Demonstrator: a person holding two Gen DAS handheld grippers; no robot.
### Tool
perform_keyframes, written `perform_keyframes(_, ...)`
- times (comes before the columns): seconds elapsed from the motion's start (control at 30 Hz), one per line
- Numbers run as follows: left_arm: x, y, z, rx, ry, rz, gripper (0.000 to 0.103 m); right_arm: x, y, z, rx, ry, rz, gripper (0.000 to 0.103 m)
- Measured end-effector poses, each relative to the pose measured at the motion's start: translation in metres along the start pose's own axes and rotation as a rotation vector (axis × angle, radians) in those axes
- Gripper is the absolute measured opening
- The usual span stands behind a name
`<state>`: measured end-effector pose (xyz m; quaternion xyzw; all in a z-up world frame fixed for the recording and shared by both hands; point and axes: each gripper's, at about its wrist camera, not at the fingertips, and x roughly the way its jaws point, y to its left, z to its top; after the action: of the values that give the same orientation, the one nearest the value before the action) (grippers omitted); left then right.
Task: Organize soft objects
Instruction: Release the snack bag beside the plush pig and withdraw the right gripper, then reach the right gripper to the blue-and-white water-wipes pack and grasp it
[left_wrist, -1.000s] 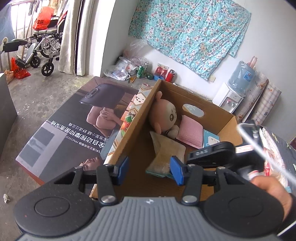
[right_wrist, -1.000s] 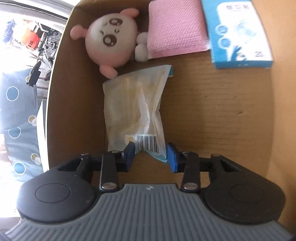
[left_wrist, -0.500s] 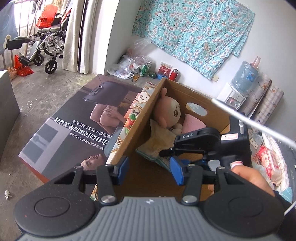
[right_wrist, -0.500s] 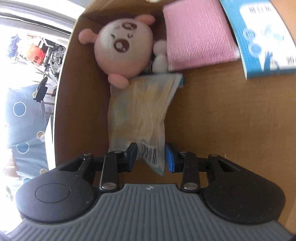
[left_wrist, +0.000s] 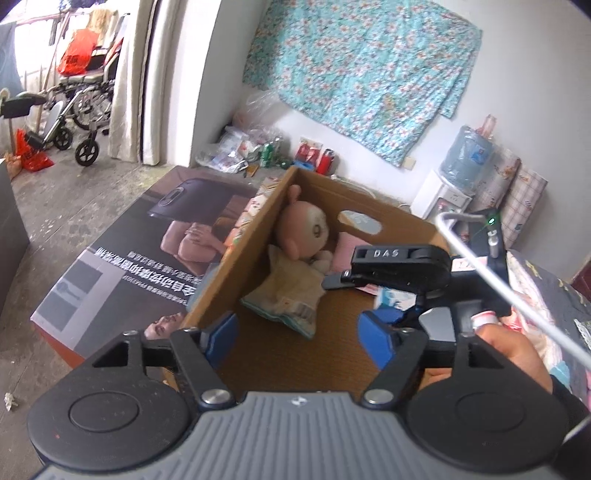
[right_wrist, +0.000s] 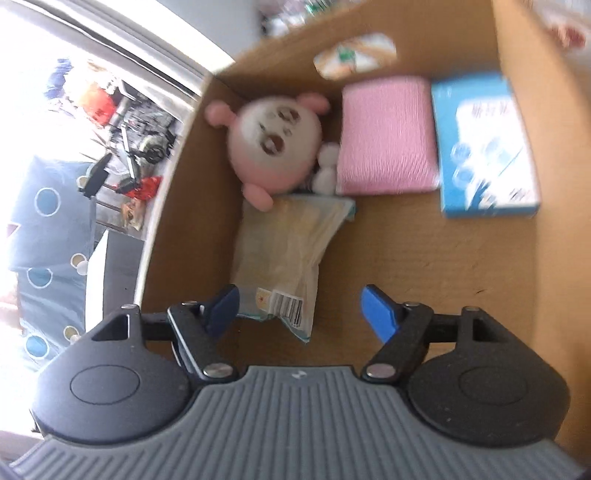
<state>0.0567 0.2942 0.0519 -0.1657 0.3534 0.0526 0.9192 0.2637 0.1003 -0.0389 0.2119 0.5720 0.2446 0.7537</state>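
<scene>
1. The right gripper (right_wrist: 299, 310) has its blue fingers spread wide and holds nothing.
2. The clear plastic bag (right_wrist: 284, 254) lies flat on the box floor, with its barcode end between the fingers but not touching them.
3. The far end of the bag sits just under the pink plush toy (right_wrist: 273, 147), which lies in the back corner of the cardboard box (right_wrist: 424, 258).
4. A folded pink cloth (right_wrist: 388, 136) lies beside the toy, and a blue packet (right_wrist: 484, 147) lies beside the cloth.
5. The left gripper (left_wrist: 295, 332) is spread wide too, with nothing in it, above the near edge of the box.
6. Outside the box lies a big printed carton (left_wrist: 147, 258), and a flowery cloth (left_wrist: 362, 70) hangs on the wall.
</scene>
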Motion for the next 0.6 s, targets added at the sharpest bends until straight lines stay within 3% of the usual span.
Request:
perform_keyframes(0.3, -0.028, -0.068, -0.031, 0.118, -0.055, -0.099, 0.084, -0.132, -0.033, -0.033, -0.140, -0.145, 0.118, 0.079)
perform_keyframes(0.43, -0.032, -0.110, -0.050, 0.179, -0.052, -0.183, 0.084, -0.194, -0.071, -0.048, -0.151, -0.197, 0.098, 0.079)
perform_keyframes(0.6, -0.026, -0.165, -0.073, 0.256, -0.032, -0.292, 0.084, -0.266, -0.135, -0.061, -0.098, -0.276, -0.005, 0.079)
